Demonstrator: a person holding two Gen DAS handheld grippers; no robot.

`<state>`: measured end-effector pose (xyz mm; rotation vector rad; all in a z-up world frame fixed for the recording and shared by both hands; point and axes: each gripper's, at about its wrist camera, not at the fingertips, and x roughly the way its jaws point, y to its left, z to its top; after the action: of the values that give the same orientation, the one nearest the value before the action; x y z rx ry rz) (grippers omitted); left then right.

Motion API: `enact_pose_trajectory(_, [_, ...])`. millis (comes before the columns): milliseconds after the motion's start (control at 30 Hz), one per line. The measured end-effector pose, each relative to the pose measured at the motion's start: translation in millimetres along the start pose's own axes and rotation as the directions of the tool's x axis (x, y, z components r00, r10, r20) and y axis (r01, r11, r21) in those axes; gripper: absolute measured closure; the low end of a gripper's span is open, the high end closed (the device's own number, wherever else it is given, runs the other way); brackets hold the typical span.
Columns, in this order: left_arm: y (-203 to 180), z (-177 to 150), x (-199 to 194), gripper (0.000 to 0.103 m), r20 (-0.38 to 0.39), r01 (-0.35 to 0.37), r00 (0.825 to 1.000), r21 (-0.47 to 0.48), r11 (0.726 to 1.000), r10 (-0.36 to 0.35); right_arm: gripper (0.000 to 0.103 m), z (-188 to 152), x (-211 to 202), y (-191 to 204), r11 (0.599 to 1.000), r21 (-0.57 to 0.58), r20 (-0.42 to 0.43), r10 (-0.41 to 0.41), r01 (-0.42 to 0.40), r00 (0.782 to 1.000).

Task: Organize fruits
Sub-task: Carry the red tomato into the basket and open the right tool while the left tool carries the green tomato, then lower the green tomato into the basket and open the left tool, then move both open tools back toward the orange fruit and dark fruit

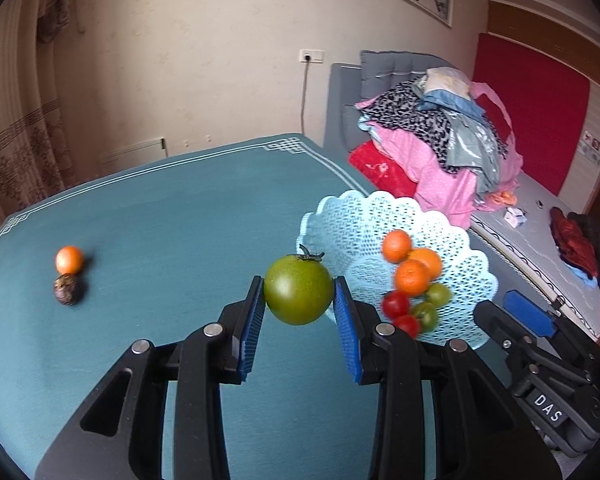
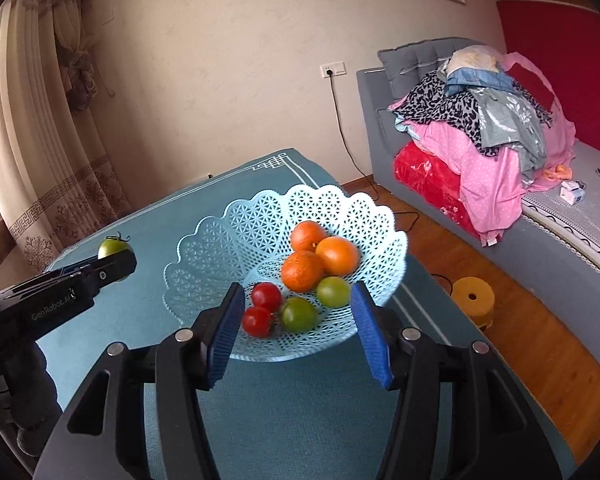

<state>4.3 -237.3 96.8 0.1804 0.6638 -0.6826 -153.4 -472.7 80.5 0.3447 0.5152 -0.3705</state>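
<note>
My left gripper (image 1: 299, 300) is shut on a large green tomato (image 1: 298, 289), held above the teal tablecloth just left of the light blue lattice basket (image 1: 340, 216). In the basket lie three oranges (image 2: 304, 270), two red tomatoes (image 2: 266, 296) and two green tomatoes (image 2: 333, 291). My right gripper (image 2: 298, 304) stands open over the near side of the basket (image 2: 204, 248), with no fruit pressed between its blue pads. In the right wrist view the left gripper (image 2: 100, 270) shows at the left with the green tomato (image 2: 114, 247). An orange (image 1: 69, 259) and a dark wrinkled fruit (image 1: 69, 289) rest at the table's left.
The teal cloth (image 1: 172, 208) covers the table, its far edge near the wall. A grey sofa with a heap of clothes (image 2: 496, 136) stands to the right. A yellow stool (image 2: 473, 295) sits on the wooden floor beside the table's right edge.
</note>
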Motion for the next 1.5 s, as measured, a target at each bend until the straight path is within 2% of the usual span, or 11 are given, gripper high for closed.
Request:
enact_pose_trajectory(333, [-36.9,-2.1,16.9,0.066,-0.024,0.079,0.997,0.056,0.995,-0.077,0.048,0.9,2.5,-15.0,1.0,0.029,-0.001,-0.007,0.007,1.0])
enact_pose_trajectory(367, [-37.7,-2.5,18.3,0.058,-0.024,0.076,0.997,0.057,0.996,-0.074,0.047,0.9,2.6,-16.0,0.999,0.032,0.0,-0.009,0.009,1.0])
enact_pose_trajectory(433, [-34.7,-3.0,19.2,0.042,-0.012,0.057,0.998,0.053,0.997,-0.056,0.038,0.3,1.6,-17.2,0.999,0.038,0.005,-0.01,0.01,1.0])
enact_pose_trajectory(467, [-32.4,-2.7,19.0,0.039,-0.008,0.05,0.999,0.049,0.998,-0.05,0.038,0.4,1.0,-17.5,0.999,0.04,0.011,-0.012,0.012,1.0])
enact_pose_trajectory(667, [-16.9,0.3,19.9,0.035,-0.008,0.012,1.0,0.015,1.0,-0.012,0.037,-0.1,1.8,-14.4,0.999,0.032,0.006,-0.007,0.007,1.0])
enact_pose_trajectory(733, [-12.2,0.0,21.0,0.032,-0.014,0.002,1.0,0.005,1.0,-0.002,0.033,-0.9,2.7,-13.0,1.0,0.03,0.004,-0.007,0.007,1.0])
enact_pose_trajectory(800, [-7.7,-0.5,21.6,0.022,-0.02,-0.008,1.0,-0.008,1.0,0.007,0.03,-1.3,3.1,-11.8,0.999,0.033,0.003,-0.004,0.004,1.0])
enact_pose_trajectory(900, [-1.7,-1.3,23.0,0.018,-0.025,-0.041,0.999,-0.014,0.999,0.041,0.03,-1.6,3.2,-8.2,1.0,0.031,0.001,-0.002,0.002,1.0])
enact_pose_trajectory(967, [2.1,-1.6,25.0,0.009,-0.035,-0.063,0.997,-0.015,0.998,0.062,0.029,-1.5,3.0,-6.5,1.0,0.031,0.001,0.001,-0.001,1.0])
enact_pose_trajectory(1500, [57.8,-2.2,17.6,0.009,-0.039,-0.171,0.985,-0.084,0.982,0.169,0.027,-2.4,3.6,32.9,0.998,-0.033,-0.003,0.051,-0.051,0.999])
